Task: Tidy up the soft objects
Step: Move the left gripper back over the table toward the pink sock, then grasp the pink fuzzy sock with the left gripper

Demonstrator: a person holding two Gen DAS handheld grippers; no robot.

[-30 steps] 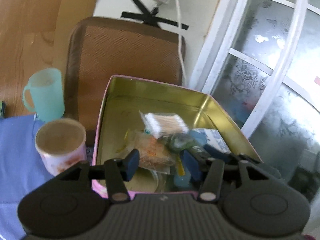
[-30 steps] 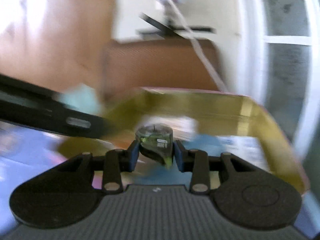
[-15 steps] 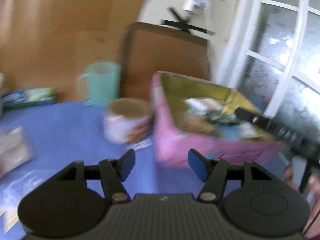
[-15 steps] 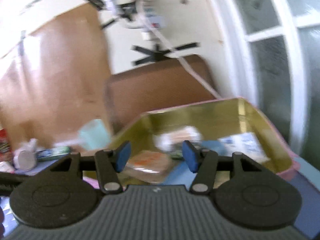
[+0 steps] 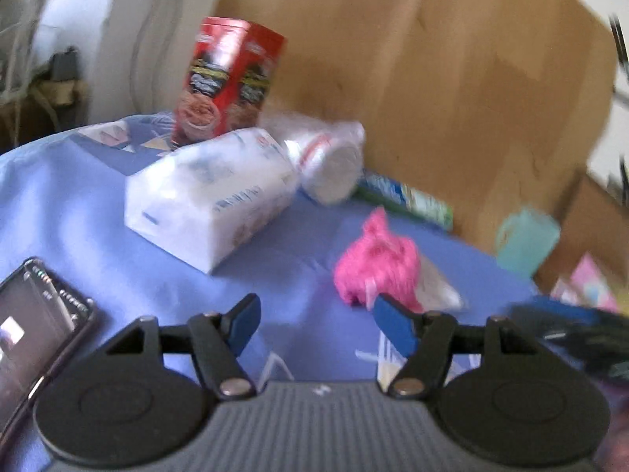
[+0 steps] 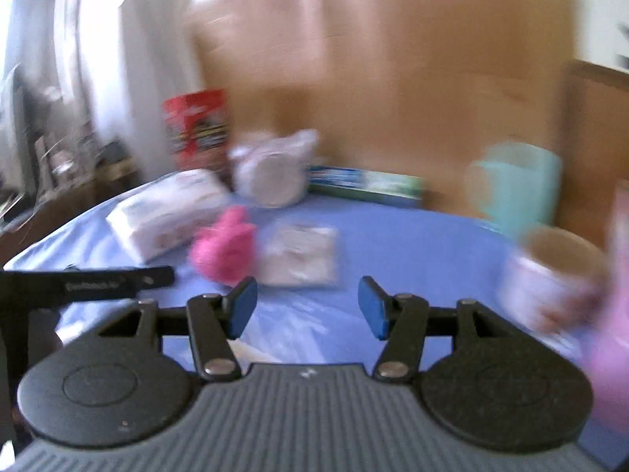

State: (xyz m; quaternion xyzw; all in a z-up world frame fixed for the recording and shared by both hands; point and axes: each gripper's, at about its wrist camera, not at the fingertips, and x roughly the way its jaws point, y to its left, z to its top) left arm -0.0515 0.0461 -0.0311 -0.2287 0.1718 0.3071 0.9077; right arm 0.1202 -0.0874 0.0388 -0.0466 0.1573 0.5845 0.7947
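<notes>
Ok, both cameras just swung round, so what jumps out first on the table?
The bright pink fluffy bundle mid-cloth, just beyond the open left gripper, with a clear flat packet beside it. Behind stand a red box and a white tissue pack. The right gripper is open, empty.

bare blue tabletop [image 5: 298,275] lies ahead of the left tool [image 5: 316,324]; pink bundle [image 5: 377,265] and tissue pack [image 5: 208,196] flank it.

Both wrist views low over blue tablecloth [image 5: 98,204], sharing pink fluffy item [image 5: 377,267]
</notes>
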